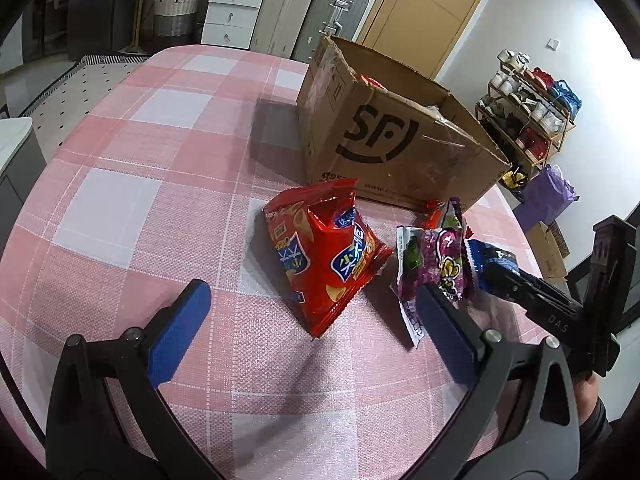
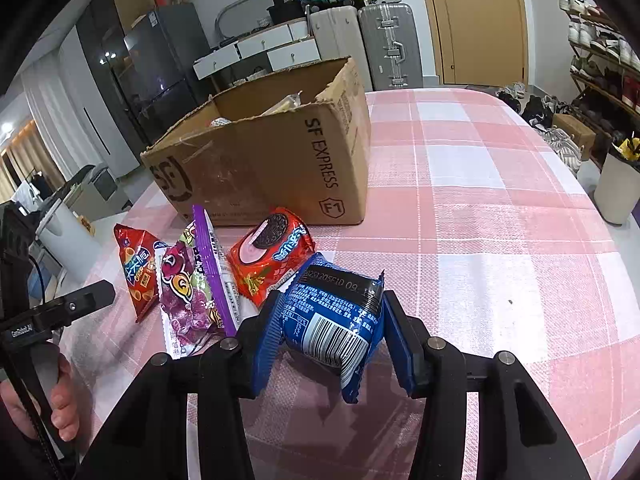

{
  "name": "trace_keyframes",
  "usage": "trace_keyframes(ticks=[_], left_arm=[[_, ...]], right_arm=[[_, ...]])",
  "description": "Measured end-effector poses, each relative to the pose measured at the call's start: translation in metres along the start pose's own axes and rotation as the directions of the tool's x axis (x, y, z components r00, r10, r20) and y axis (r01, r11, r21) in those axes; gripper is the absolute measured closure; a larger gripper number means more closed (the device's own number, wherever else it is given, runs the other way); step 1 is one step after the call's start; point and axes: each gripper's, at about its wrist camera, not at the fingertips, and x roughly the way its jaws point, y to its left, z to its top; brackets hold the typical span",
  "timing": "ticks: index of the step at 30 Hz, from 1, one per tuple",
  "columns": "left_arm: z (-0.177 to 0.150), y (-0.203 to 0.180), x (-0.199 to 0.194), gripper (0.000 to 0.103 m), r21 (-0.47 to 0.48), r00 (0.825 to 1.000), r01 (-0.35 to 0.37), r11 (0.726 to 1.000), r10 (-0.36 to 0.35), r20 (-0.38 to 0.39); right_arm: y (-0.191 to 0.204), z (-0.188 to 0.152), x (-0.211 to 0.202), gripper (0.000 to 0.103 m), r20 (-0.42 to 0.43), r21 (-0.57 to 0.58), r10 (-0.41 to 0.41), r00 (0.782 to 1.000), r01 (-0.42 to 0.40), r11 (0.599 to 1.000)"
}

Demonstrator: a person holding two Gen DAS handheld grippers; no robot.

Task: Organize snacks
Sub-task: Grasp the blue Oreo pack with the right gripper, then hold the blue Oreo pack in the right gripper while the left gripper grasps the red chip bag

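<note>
An open cardboard box point(image 1: 384, 136) marked SF stands on the pink checked table; it also shows in the right wrist view point(image 2: 272, 168), with some packets inside. In front of it lie a red chips bag point(image 1: 324, 252) point(image 2: 136, 268), a purple candy bag point(image 1: 436, 264) point(image 2: 192, 292) and a red Oreo packet point(image 2: 272, 256). My right gripper point(image 2: 332, 336) is shut on a blue cookie packet point(image 2: 336, 316), also seen from the left point(image 1: 492, 268). My left gripper point(image 1: 316, 316) is open and empty, just short of the chips bag.
The tablecloth point(image 2: 500, 240) stretches wide to the right of the box. A shoe rack point(image 1: 528, 120) stands beyond the table's right edge. Suitcases point(image 2: 384, 44) and white drawers point(image 1: 232, 12) line the far wall. A white bin point(image 2: 616, 184) stands by the table.
</note>
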Motion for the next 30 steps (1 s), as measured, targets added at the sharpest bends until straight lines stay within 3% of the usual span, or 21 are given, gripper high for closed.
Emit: trace_keyframes(ticks=[11, 30], left_arm=[[0.012, 0.013, 0.008, 0.001, -0.062, 1.000, 0.013, 0.998, -0.014, -0.016], [0.034, 0.015, 0.045, 0.001, -0.078, 0.997, 0.012, 0.997, -0.017, -0.071]], right_arm=[[-0.001, -0.001, -0.006, 0.054, 0.015, 0.003, 0.016, 1.000, -0.016, 1.000], [-0.008, -0.004, -0.015, 0.054, 0.034, 0.016, 0.023, 0.999, -0.023, 1.000]])
